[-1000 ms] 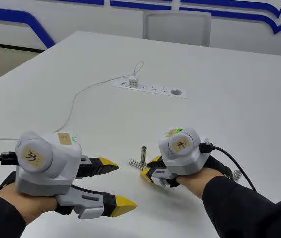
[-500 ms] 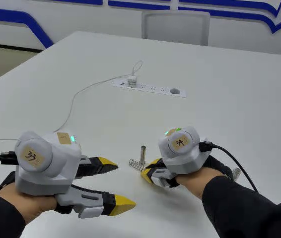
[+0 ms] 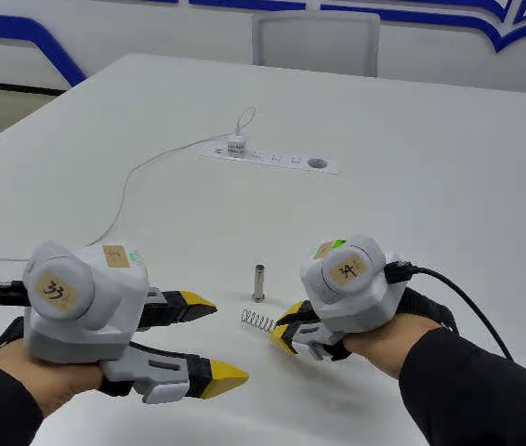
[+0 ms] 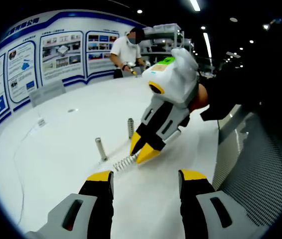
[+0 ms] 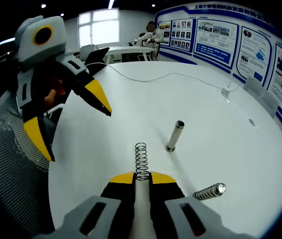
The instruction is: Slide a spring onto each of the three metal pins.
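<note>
A bare metal pin (image 3: pixel 259 282) stands upright on the white table (image 3: pixel 412 186). My right gripper (image 3: pixel 284 334) is shut on one end of a small spring (image 3: pixel 256 321). The spring points out level toward the left, low over the table and just in front of the pin. Along the right jaws the spring (image 5: pixel 141 159) sticks straight out, with the pin (image 5: pixel 174 135) beyond it to the right. My left gripper (image 3: pixel 211 341) is open and holds nothing, a short way left of the spring. A second pin with a spring on it (image 4: pixel 130 128) stands farther off.
A white power strip (image 3: pixel 268 158) with a plug and a thin cable (image 3: pixel 124 190) lies mid-table. A grey chair (image 3: pixel 314 42) stands at the far edge. A black cable (image 3: pixel 467 302) trails from my right gripper. A person (image 4: pixel 128 52) stands at another table.
My right gripper has drawn the spring a little toward me and to the right, away from the pin. The head camera has shifted. The left gripper has stayed open in place.
</note>
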The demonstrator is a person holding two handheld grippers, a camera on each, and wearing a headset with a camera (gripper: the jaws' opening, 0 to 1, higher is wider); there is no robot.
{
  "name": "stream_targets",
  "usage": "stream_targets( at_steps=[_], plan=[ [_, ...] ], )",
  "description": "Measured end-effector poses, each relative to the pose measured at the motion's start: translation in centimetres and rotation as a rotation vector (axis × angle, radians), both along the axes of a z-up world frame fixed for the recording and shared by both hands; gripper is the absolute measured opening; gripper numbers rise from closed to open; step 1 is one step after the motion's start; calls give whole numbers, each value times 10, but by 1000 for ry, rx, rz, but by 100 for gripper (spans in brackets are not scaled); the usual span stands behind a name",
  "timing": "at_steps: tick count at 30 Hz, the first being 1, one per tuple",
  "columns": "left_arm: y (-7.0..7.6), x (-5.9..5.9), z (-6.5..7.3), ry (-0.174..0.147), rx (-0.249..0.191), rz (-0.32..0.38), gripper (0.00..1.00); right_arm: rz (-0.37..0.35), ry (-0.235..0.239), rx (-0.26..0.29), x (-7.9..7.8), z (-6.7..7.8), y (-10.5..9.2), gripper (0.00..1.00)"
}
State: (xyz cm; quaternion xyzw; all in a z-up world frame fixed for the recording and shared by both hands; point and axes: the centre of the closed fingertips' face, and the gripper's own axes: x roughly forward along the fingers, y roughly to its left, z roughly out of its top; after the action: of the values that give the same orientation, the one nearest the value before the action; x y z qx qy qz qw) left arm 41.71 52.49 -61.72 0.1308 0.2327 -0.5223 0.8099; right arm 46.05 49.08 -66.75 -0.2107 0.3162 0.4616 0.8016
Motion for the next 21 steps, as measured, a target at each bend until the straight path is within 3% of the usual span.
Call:
stream_targets(
  at_steps=[6, 13, 21],
  plan=[
    [-4, -2, -6, -26, 45, -34, 51, 43, 11, -3, -18, 10, 0, 11],
    [-5, -3, -7, -39, 58, -51, 48, 120, 33, -18, -39, 16, 2, 11],
    [-7, -7, -9, -60, 79, -90, 40, 179, 46, -23, -52, 24, 7, 11]
  ],
)
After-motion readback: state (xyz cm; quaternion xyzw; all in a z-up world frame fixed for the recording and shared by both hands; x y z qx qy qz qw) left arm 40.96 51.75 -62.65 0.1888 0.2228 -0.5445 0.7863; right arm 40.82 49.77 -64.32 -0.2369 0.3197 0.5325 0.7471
